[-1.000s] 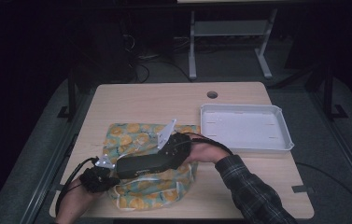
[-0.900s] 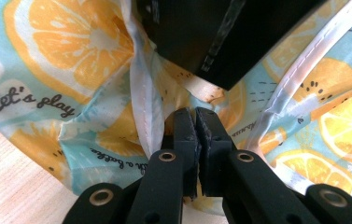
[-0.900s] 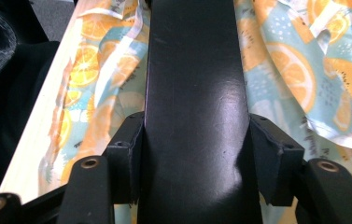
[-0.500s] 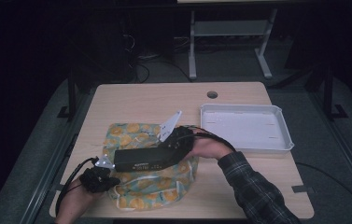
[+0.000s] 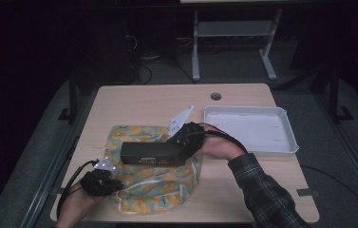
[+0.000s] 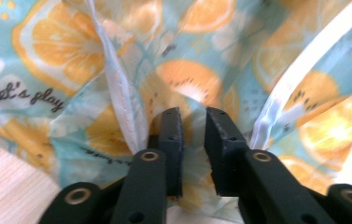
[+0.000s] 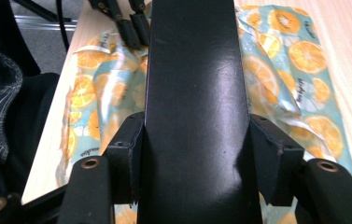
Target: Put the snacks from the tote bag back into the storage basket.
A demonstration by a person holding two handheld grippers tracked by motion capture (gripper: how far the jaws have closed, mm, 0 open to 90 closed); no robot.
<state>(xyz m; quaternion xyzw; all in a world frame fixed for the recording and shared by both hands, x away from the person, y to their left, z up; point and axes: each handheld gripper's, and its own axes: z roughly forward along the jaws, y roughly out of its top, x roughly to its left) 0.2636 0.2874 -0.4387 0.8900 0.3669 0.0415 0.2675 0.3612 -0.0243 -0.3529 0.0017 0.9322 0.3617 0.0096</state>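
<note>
The right gripper (image 7: 194, 158) is clamped on a long black rectangular box (image 5: 154, 153), one pad against each long side, and holds it level above a teal cloth bag printed with orange slices (image 5: 153, 183). In the right gripper view the box runs out of frame at top and bottom, so neither end can be seen there. A pale label on the side of the box shows in the high view; its print is too small to read.

The left gripper (image 6: 193, 149) sits at the near left corner of the bag. Its jaws have just been opening and now stand slightly apart, with thin bag fabric between them; the pads do not press on it. In the high view this gripper is a dark mass (image 5: 101, 183), and its jaws cannot be made out there.

The bag lies crumpled on the light wooden surface (image 5: 143, 102); its middle is covered by the box. A white-trimmed strap (image 6: 304, 70) crosses the left gripper view and is cut off by the frame edge. On the fabric the words "let's play" (image 6: 25, 95) are legible; further script lower down is upside down and cannot be read.

A white rectangular plastic tray (image 5: 248, 128) stands on the surface to the right of the bag, well apart from it. The room beyond the surface is too dark to assess.
</note>
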